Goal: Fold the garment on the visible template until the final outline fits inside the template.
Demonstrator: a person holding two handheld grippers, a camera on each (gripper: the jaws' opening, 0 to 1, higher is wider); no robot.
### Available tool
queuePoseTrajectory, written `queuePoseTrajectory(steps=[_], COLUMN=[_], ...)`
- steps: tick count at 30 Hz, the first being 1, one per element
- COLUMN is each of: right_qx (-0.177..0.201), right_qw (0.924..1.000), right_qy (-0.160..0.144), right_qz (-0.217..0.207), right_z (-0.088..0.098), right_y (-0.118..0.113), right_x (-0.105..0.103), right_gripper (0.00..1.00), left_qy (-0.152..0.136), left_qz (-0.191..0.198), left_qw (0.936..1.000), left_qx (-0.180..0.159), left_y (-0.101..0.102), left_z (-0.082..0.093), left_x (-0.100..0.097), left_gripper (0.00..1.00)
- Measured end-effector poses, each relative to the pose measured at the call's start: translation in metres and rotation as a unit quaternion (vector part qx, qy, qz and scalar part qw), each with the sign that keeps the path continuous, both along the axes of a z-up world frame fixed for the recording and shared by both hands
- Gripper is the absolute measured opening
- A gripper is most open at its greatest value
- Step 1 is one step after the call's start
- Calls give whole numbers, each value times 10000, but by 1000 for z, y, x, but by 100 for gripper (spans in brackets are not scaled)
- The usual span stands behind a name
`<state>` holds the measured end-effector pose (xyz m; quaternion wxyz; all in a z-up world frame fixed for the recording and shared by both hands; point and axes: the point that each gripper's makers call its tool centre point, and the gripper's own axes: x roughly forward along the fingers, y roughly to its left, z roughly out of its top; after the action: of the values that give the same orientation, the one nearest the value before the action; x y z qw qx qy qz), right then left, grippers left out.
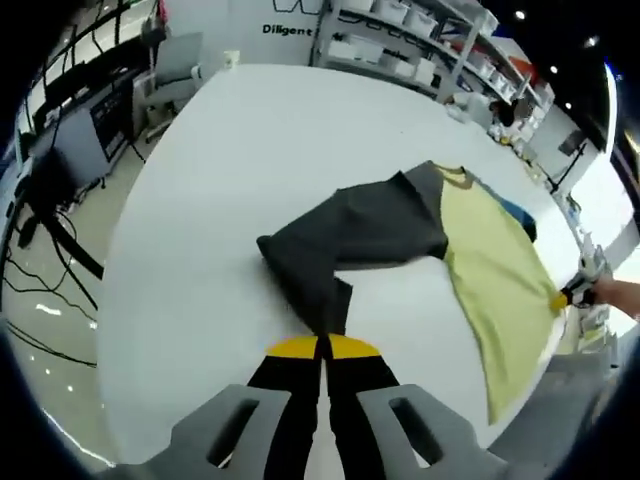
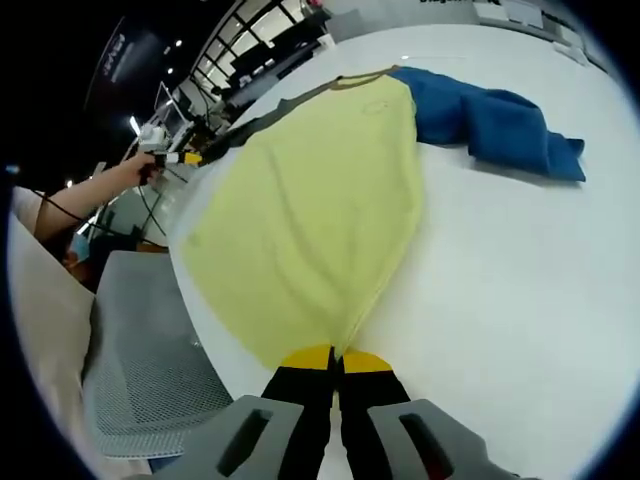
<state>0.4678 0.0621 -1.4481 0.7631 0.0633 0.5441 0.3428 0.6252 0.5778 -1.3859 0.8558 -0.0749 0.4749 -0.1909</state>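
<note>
Both grippers (image 1: 322, 348) (image 2: 335, 357) clamped on the garment (image 2: 310, 210) over white table (image 2: 520, 270)

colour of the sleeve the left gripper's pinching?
Dark grey sleeve, on a pale yellow shirt body. Clearest in the left gripper view.

Table (image 1: 250, 170): broad bare white surface on the far and left sides of the left gripper view; passage unobstructed there. Shirt (image 1: 420, 240) occupies the centre and spreads toward the near edge. Blue cloth (image 2: 490, 125) lies just beside its collar. Grey chair (image 2: 140, 370) stands against the table edge.
</note>
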Motion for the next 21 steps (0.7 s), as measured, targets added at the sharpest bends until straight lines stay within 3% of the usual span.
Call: queuePoseTrajectory(steps=[2, 5, 10, 13, 15, 18, 21], right_qx=[4, 12, -22, -48, -65, -68, -64], right_qw=[10000, 10000, 10000, 9999, 9999, 9999, 10000], right_qy=[-1, 3, 10, 1, -1, -1, 14], right_qz=[4, 17, 74, 98, 103, 89, 72], right_z=[0, 0, -1, 0, 0, -1, 0], right_y=[0, 0, 0, 0, 0, 0, 0], right_x=[0, 0, 0, 0, 0, 0, 0], right_gripper=[0, 0, 0, 0, 0, 0, 0], left_qy=[140, 113, 162, 332, 650, 829, 690], left_qz=[-152, -491, -473, -209, -32, 153, 324], left_qw=[9991, 9967, 9962, 9974, 9963, 9962, 9968], left_qx=[-382, -636, -711, -606, -566, -234, 241], left_y=[-7, -14, -7, 8, 16, 34, 56], left_z=[22, 59, 83, 76, 63, 41, 26], left_x=[-4, -7, -1, 5, 3, 4, 11], left_gripper=[1, 1, 1, 1, 1, 1, 1])
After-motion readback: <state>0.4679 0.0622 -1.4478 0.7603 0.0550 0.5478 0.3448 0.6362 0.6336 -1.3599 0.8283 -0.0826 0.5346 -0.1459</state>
